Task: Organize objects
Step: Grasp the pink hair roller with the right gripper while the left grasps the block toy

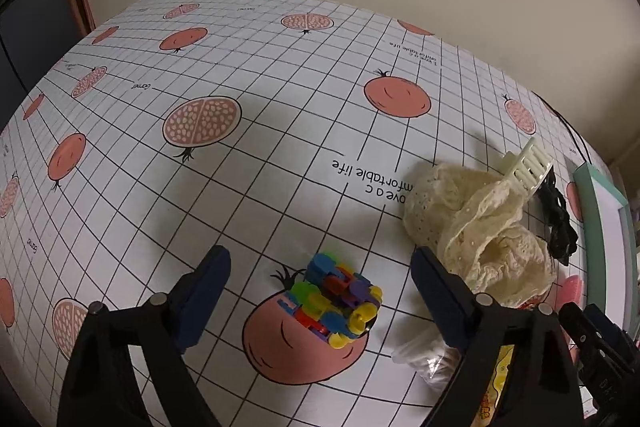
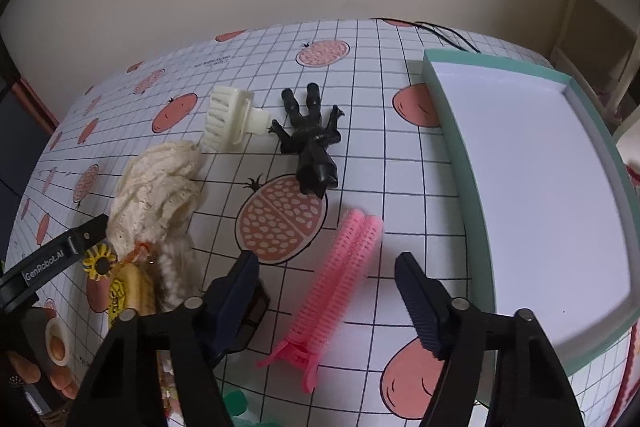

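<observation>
**Both tongs spread over a cluttered pomegranate-print table**

A tablecloth (image 1: 248, 163) printed with a black grid and pink pomegranates is seen in both wrist views. In the left wrist view, a small clump of interlocked plastic bricks (image 1: 340, 301) in blue, green, red, purple and yellow is set on a printed pomegranate. It lies between the fingers of the left gripper (image 1: 320, 287), which are held wide apart with nothing pinched; neither finger is seen to touch the clump. Just beside the clump, towards the green tray, a crumpled cream lace cloth (image 1: 476, 223) is heaped, and a cream claw clip (image 1: 526, 167) is found at its far edge.

In the right wrist view, a pink hair roller clip (image 2: 340, 279) with rows of soft bristles is laid lengthwise between the fingers of the right gripper (image 2: 326, 291), which are likewise spread and empty. A black plastic figure (image 2: 312, 143) is seen beyond the roller, face down with limbs splayed. The shallow green tray (image 2: 452, 115) with a white floor is placed just beside the roller.

Near the lace cloth, a yellow packet with a sunflower ornament (image 2: 100, 263) is partly covered, and its print cannot be read. A dark box-like item (image 2: 254, 311) is hidden behind one right-gripper finger. The tray is cut off at the frame edge in the left wrist view.
</observation>
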`<state>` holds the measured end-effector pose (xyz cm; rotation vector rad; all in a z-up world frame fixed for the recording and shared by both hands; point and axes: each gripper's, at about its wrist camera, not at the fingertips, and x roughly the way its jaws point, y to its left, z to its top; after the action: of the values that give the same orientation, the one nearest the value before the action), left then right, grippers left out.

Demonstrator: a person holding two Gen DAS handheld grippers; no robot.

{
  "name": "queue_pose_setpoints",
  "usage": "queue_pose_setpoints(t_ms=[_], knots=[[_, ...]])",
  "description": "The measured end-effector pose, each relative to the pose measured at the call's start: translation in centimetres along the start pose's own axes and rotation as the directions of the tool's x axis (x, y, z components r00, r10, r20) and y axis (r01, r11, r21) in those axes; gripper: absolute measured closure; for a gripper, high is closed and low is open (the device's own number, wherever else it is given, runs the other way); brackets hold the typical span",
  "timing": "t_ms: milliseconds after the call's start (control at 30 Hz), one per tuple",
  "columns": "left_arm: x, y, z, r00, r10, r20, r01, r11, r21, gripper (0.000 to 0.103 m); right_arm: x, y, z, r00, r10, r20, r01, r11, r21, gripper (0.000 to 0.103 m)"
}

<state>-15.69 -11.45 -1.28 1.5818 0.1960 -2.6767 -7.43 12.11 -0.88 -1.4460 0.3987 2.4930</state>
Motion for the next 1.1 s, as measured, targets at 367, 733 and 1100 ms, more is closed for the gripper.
queue_pose_setpoints(t_ms=[367, 733, 1100], knots=[[1.1, -0.5, -0.5, 0.999, -0.01, -0.034, 0.011, 1.0, 0.018, 0.021, 1.1, -0.6, -0.6, 0.999, -0.003, -0.043, 0.004, 1.0, 0.013, 0.047], [1.3, -0.9, -0.5, 0.999, 0.011, -0.043, -0.009, 0.999, 0.051, 0.041, 1.0, -0.6, -0.6, 0.999, -0.026, -0.045, 0.025, 1.0, -0.011, 0.058], [1.2, -1.0, -0.6, 0.999, 0.043, -0.034, -0.04, 0.997, 0.073, 0.054, 1.1, -0.8, -0.4, 0.998, -0.037, -0.044, 0.036, 0.999, -0.007, 0.072]])
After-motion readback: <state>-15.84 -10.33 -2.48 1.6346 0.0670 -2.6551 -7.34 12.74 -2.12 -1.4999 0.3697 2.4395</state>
